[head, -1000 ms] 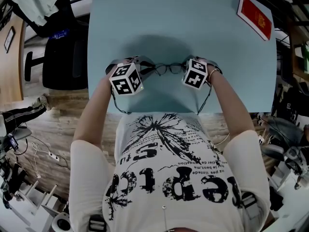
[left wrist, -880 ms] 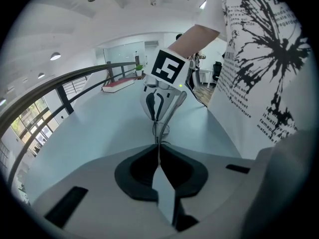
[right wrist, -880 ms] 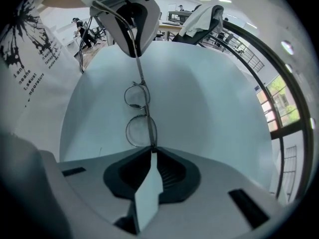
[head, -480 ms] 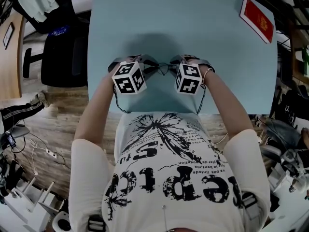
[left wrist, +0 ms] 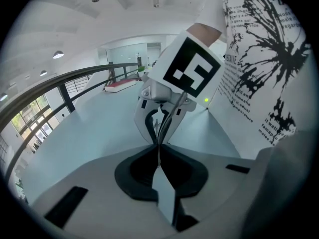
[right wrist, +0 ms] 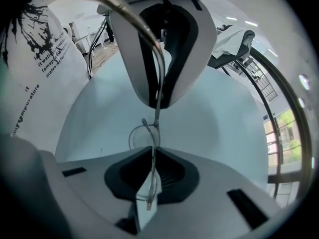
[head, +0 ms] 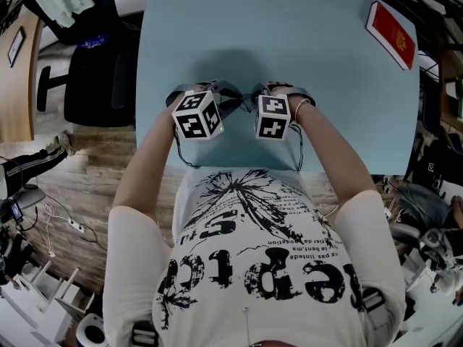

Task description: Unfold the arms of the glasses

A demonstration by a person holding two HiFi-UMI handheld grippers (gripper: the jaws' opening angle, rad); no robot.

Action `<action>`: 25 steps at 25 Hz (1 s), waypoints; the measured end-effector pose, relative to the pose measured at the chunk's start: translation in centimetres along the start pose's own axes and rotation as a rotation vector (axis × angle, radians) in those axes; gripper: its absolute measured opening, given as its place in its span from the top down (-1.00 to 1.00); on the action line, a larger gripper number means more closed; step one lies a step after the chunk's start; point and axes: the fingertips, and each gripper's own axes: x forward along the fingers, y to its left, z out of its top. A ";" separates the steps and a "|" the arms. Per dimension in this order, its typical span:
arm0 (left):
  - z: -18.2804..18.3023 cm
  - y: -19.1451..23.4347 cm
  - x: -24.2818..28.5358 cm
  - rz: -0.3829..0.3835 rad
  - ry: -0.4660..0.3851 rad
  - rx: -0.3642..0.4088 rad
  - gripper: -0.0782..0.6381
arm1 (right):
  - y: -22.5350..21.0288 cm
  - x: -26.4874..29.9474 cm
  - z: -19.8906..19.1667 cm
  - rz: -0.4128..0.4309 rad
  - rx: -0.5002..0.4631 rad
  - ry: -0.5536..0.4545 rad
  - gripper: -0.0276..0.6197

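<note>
Thin black wire-framed glasses [head: 241,102] hang just above the light blue table [head: 289,35], between my two grippers. My left gripper [head: 227,104] is shut on a thin wire part of the frame [left wrist: 159,133], which runs into its closed pads. My right gripper [head: 256,98] points steeply down. Its jaws are closing, and the pads press on the frame's wire beside a lens rim [right wrist: 142,136]. The right gripper view shows the left gripper's white fingers [right wrist: 127,59] straight ahead, pinching the same wire. Most of the glasses are hidden behind the marker cubes.
A red booklet [head: 394,35] lies at the table's far right corner. A black chair [head: 90,71] stands left of the table. The table's near edge [head: 239,168] runs just below the hands, against the person's printed shirt [head: 253,251].
My right gripper has moved left toward the left gripper, so the gap between the cubes has narrowed and less of the glasses shows. The left gripper has stayed put.
</note>
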 end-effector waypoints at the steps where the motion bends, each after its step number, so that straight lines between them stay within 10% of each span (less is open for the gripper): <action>1: -0.1 0.0 0.0 0.000 0.001 -0.004 0.71 | -0.1 0.0 0.1 -0.005 -0.003 0.001 0.82; 25: -1.2 1.6 -0.5 0.043 0.008 -0.063 0.71 | -1.3 -6.4 -1.8 -0.078 0.099 -0.097 0.85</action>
